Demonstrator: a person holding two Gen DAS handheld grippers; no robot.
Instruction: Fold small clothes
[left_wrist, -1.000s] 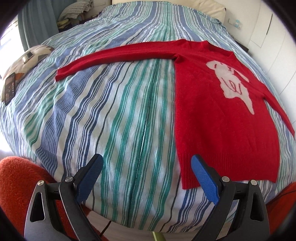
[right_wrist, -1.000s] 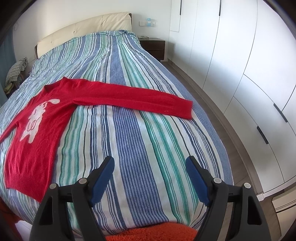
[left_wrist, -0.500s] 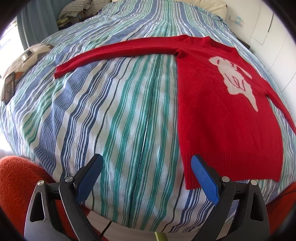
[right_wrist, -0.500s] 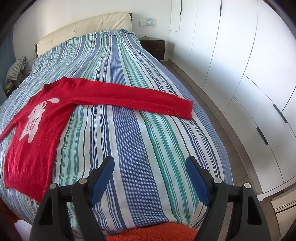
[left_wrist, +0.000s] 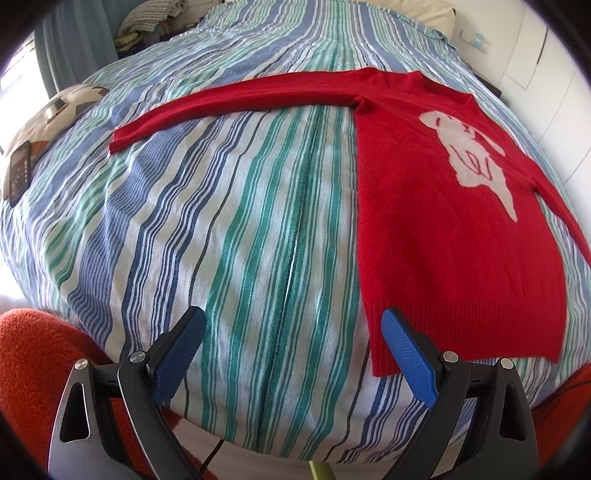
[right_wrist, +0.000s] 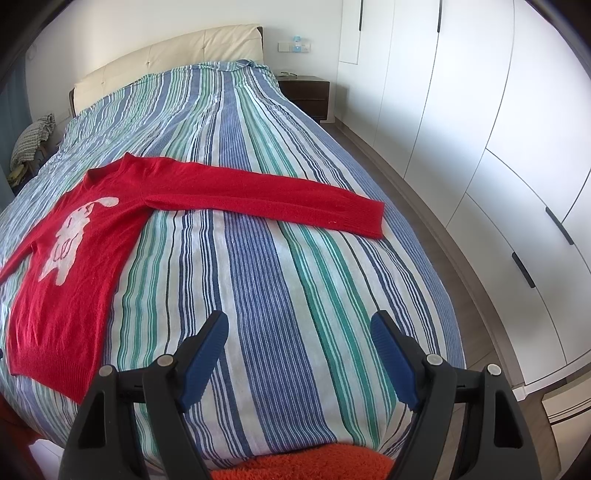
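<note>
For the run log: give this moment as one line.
stage: pre-grasp | red sweater: flat on bed, sleeves spread | left gripper: open, empty | right gripper: open, empty

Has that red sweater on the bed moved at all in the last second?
No. The red sweater lies spread flat on the same stripes of the striped bedspread as before; its sleeve cuff crosses the same blue band.

1 sweater (left_wrist: 454, 236), 2 tongs (left_wrist: 291, 354), 1 bed (left_wrist: 229, 236)
</note>
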